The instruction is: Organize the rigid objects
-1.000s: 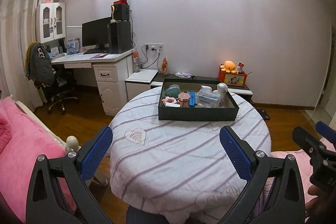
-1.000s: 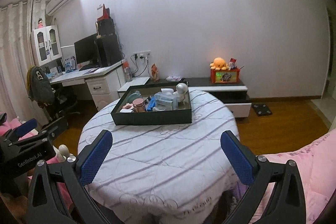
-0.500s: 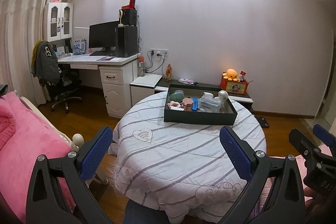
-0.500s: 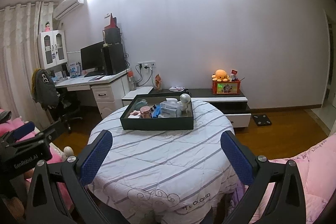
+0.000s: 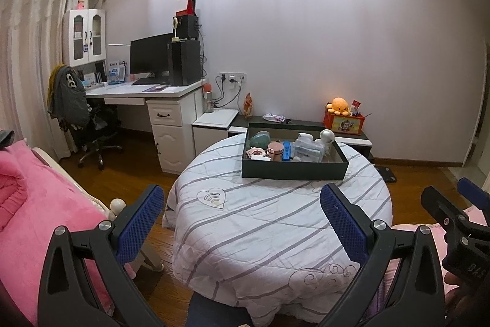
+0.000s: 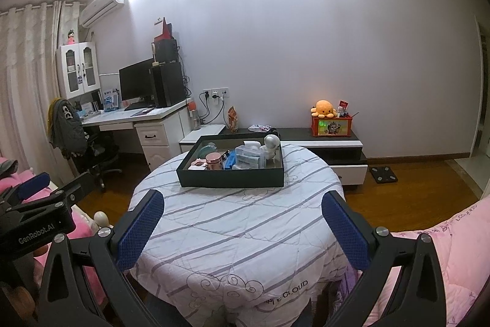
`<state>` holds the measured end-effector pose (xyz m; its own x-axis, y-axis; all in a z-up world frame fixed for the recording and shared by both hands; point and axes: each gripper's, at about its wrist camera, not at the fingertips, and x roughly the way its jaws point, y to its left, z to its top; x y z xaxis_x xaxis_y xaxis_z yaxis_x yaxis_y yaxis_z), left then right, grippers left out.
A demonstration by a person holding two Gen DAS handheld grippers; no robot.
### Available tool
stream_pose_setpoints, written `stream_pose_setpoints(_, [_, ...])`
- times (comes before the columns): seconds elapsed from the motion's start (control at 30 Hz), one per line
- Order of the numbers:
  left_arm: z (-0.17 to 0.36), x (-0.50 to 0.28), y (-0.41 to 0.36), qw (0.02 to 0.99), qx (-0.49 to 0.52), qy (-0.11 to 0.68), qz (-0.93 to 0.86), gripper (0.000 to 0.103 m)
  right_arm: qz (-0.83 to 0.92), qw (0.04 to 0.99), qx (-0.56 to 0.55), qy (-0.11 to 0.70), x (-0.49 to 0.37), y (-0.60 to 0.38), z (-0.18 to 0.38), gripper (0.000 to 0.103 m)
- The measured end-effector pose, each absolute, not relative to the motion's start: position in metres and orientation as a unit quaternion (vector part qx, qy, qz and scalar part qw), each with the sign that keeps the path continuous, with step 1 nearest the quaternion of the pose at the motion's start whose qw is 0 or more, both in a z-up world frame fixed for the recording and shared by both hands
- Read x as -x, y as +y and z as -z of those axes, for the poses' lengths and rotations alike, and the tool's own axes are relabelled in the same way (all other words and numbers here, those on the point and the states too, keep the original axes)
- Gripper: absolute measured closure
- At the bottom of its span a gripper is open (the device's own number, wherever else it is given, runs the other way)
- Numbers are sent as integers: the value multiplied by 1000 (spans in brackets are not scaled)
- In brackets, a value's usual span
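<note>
Two tools, both spread wide with nothing between the blue pads. The left tool (image 5: 242, 222) and right tool (image 6: 243, 227) hang over the near edge of a round desk (image 5: 275, 222) covered in a striped white cloth. The stuff to sort sits in a dark tray (image 6: 232, 178) on the far side of the desk, well apart from either tool: a pink cup (image 6: 213, 161), a blue box (image 6: 230, 160), a clear plastic case (image 6: 248, 158) and a little white astronaut figure (image 6: 270, 145). Pink bedding (image 5: 39, 222) lies off to the left.
</note>
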<state>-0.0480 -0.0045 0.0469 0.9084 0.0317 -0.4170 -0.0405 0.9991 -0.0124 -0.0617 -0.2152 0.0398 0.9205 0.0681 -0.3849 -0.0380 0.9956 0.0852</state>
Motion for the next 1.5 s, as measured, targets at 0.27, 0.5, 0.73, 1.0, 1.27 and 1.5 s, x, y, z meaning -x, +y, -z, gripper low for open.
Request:
stream_pose_setpoints(0.27, [-46, 48, -3, 976, 8, 216, -17, 0, -26, 979, -40, 199, 61, -216, -36, 0])
stream_pose_setpoints(0.5, [-46, 48, -3, 976, 5, 218, -17, 0, -25, 979, -40, 199, 61, -216, -36, 0])
stream_pose_setpoints(0.73, [-44, 45, -4, 973, -2, 230, -15, 0, -26, 979, -40, 200, 61, -217, -35, 0])
stream_pose_setpoints(1.0, [-45, 46, -1, 973, 2, 228, -18, 0, -26, 979, -40, 200, 61, -217, -35, 0])
stream_pose_setpoints(1.27, [-43, 43, 0, 973, 10, 231, -10, 0, -27, 978, -38, 203, 61, -217, -30, 0])
stream_pose_setpoints(1.5, [-41, 46, 0, 977, 11, 212, 0, 0, -28, 977, -39, 208, 58, -217, -29, 0])
